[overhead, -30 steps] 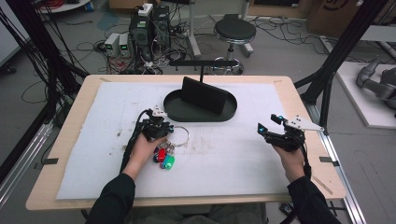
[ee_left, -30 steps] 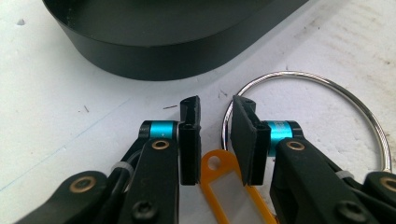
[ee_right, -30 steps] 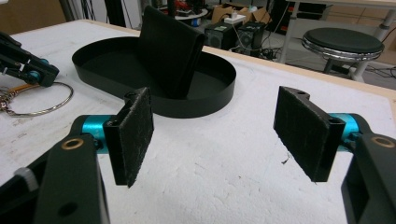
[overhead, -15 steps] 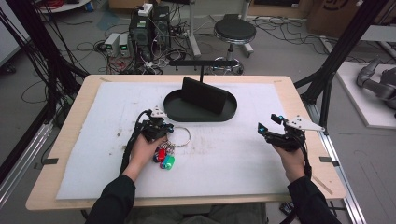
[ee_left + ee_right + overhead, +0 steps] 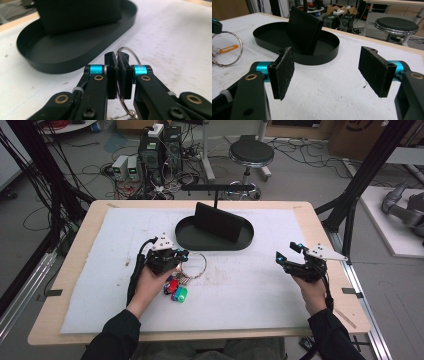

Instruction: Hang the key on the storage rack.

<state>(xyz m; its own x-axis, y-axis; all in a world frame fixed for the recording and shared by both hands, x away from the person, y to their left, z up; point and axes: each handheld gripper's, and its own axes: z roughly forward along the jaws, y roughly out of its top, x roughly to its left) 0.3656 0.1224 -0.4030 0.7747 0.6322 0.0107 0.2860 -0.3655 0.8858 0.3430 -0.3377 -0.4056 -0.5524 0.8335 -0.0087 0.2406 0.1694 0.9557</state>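
A large metal key ring [image 5: 196,265] with several coloured tags [image 5: 176,290] lies on the white mat just in front of the black oval tray [image 5: 240,242]. My left gripper [image 5: 182,256] is shut on the ring's near-left side. In the left gripper view the ring's wire [image 5: 133,52] runs between the closed pads [image 5: 112,75], with the tray [image 5: 32,63] just beyond. At the table's right my right gripper [image 5: 289,253] is open, nothing between its pads [image 5: 283,71]. Its view shows the ring [image 5: 241,48] and an orange tag [image 5: 228,48] at far left.
An upright black block [image 5: 219,222] stands in the tray, also visible in the right gripper view [image 5: 304,27]. The white mat [image 5: 250,290] covers most of the wooden table [image 5: 327,285]. Cables, electronics boxes and a stool [image 5: 251,154] stand on the floor behind.
My left gripper has lifted a little with the key ring in its jaws. The right gripper has stayed put.
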